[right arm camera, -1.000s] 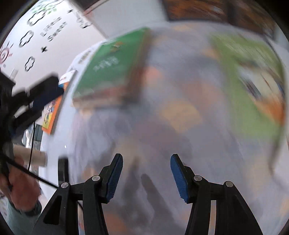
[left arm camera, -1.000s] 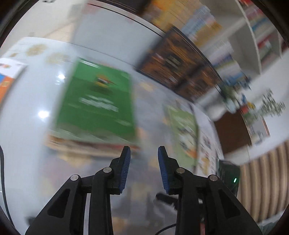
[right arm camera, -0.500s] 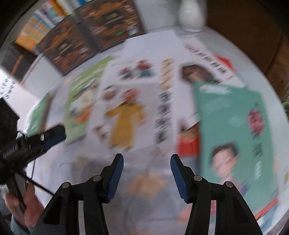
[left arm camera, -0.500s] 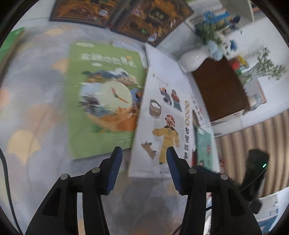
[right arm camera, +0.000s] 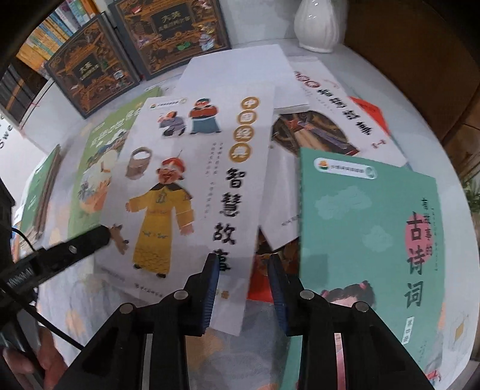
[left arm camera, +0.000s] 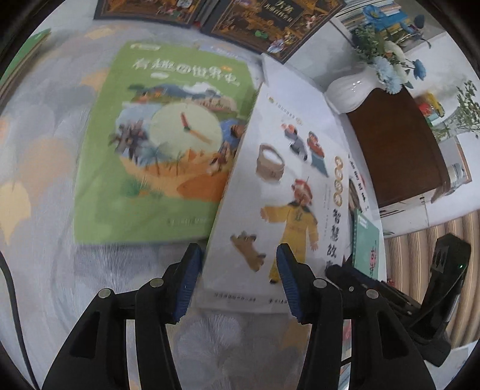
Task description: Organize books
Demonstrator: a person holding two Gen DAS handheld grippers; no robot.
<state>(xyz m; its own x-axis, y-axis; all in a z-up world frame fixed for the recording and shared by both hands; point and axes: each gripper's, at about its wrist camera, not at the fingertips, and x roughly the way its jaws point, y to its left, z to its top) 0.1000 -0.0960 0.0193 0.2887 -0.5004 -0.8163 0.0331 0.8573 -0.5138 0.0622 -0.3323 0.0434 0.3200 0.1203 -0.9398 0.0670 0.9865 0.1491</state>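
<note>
Books, loose spread, on a pale patterned tablecloth (left arm camera: 45,186).

Item one: white paperback with a yellow-robed cartoon figure on its cover (left arm camera: 288,192). It lies directly ahead of both my tongs, its left side overlapping the green paperback with a clock-face illustration (left arm camera: 156,150). I judge it the topmost of the overlapping books, hence the one I am addressing first.

Item two: teal paperback with a pink circle and dark title characters (right arm camera: 369,228), ahead and right of my right tongs, lying over the white and red books beneath it.

Item three: two dark hardbacks with ornate gold patterning (right arm camera: 120,51), propped upright at the far side, beyond everything else. A white ceramic vase (right arm camera: 318,24) stands far right of them.

Left tongs (left arm camera: 237,282): jaws moderately apart, straddling the near edge of the white paperback. The left pad sits just outside the book's left corner, and the right pad hangs over the cover. I see no clamping; nothing is held.

Right tongs (right arm camera: 243,288): jaws have just been closing and now stand narrowly apart. Between them show the white paperback's near right corner and the red cover beneath. Whether the pads touch that corner I cannot tell.

My reading: both tongs are set at the near edge so the book can be lifted squarely.
</note>
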